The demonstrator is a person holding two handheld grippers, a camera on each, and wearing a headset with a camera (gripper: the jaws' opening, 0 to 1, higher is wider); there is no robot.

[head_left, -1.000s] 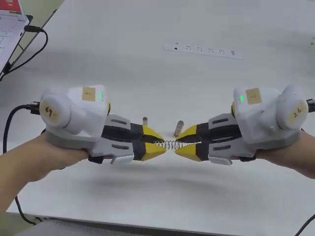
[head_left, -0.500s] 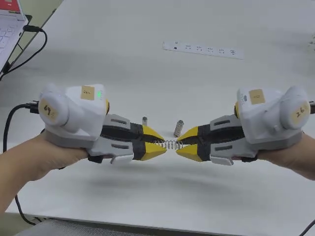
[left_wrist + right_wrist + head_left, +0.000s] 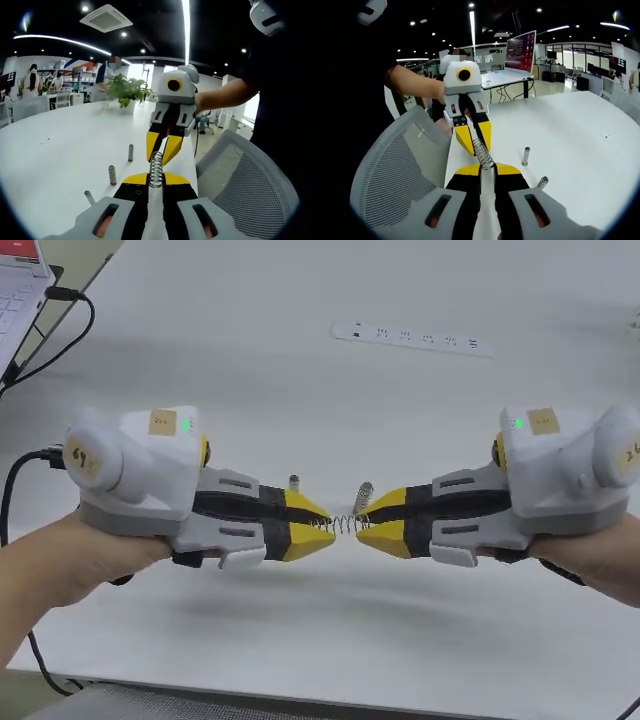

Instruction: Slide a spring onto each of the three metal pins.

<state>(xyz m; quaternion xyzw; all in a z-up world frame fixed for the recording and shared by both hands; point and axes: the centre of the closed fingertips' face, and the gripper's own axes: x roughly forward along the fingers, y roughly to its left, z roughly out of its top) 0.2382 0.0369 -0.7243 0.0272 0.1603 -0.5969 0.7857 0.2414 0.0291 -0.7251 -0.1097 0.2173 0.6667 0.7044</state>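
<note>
In the head view the left gripper (image 3: 329,528) and right gripper (image 3: 361,528) meet tip to tip above the white table (image 3: 300,400), each clamped on one end of a spring (image 3: 345,524), left at its 9 o'clock, right at 3, with a bare metal pin (image 3: 294,482) and a spring-capped pin (image 3: 365,496) standing just beyond at 12.

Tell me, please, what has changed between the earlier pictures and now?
The left gripper has drawn slightly to the left and the right gripper to the right and a little up. Both stay shut on the ends of the spring. The bare pin and the power strip have not moved.
</note>
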